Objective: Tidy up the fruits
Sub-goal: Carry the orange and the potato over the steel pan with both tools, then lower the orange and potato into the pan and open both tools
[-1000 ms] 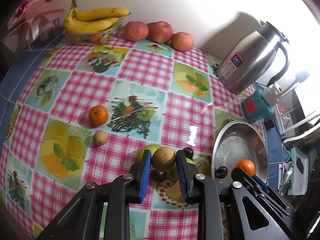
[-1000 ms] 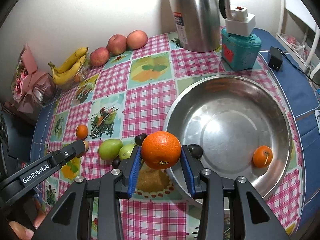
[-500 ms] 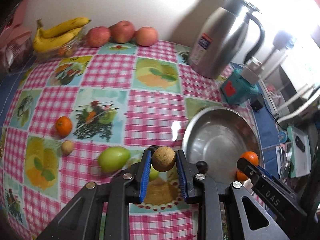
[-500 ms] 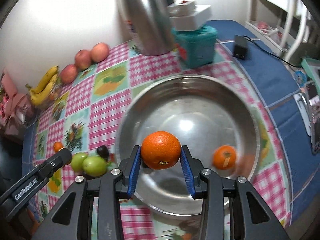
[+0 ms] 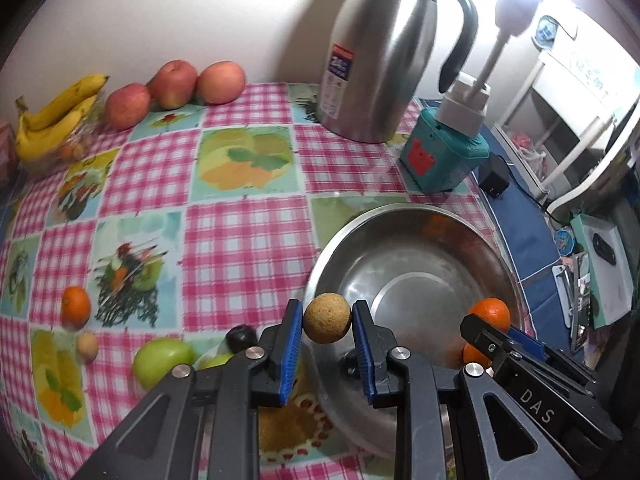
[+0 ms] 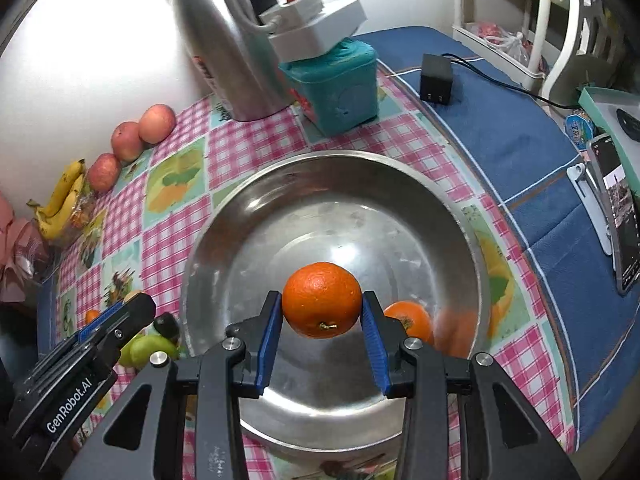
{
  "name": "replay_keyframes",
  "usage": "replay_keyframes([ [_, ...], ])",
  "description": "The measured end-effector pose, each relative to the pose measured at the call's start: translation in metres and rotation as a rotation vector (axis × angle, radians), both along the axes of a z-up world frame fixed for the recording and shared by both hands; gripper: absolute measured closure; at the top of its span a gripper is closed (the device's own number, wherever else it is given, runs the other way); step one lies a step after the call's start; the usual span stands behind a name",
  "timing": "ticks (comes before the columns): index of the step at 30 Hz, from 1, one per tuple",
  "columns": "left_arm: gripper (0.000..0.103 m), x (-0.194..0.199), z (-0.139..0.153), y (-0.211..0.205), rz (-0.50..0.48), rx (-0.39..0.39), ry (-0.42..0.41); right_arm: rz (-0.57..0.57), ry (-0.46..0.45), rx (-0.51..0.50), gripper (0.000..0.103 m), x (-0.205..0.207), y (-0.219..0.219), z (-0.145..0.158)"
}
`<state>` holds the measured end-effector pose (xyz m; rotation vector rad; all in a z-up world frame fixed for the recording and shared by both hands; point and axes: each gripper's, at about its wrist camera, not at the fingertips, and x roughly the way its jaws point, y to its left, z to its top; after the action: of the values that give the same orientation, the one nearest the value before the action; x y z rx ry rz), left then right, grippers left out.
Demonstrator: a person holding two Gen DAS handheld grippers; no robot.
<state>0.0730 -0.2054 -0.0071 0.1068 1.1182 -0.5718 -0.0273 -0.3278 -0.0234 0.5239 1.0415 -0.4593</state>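
Above the steel bowl point(image 6: 460, 216), your right gripper point(image 6: 322, 334) clamps an orange point(image 6: 322, 300); a second orange point(image 6: 408, 320) lies inside. Your left gripper point(image 5: 326, 346) pinches a brown round fruit point(image 5: 327, 318) over the bowl's near rim.

A home dining corner, not a lab or a shop.

The table point(image 5: 248, 240) has a plastic cloth of pink checks with fruit pictures, and it stands against a plain white wall. At its far edge are bananas point(image 5: 56, 116) and apples point(image 5: 172, 84), beside a steel thermos jug point(image 5: 380, 52). A metal basin point(image 6: 336, 216) lies near the right edge, and a phone point(image 6: 616, 216) and a charger point(image 6: 436, 80) rest on blue cloth.
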Motion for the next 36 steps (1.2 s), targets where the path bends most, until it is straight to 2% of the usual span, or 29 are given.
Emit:
replay_keyframes([
  [6, 0.076, 0.001, -0.009, -0.018, -0.044, 0.02, -0.008, -0.034, 0.007, -0.003, 0.062, 0.001, -0.013, -0.005],
  [13, 0.076, -0.001, -0.022, -0.033, -0.086, 0.031, 0.001, -0.023, 0.026, -0.008, 0.062, 0.009, -0.017, -0.013],
  [36, 0.074, -0.002, -0.032, -0.042, -0.105, 0.058, 0.01, -0.03, 0.063, 0.026, 0.061, 0.009, -0.019, -0.024],
])
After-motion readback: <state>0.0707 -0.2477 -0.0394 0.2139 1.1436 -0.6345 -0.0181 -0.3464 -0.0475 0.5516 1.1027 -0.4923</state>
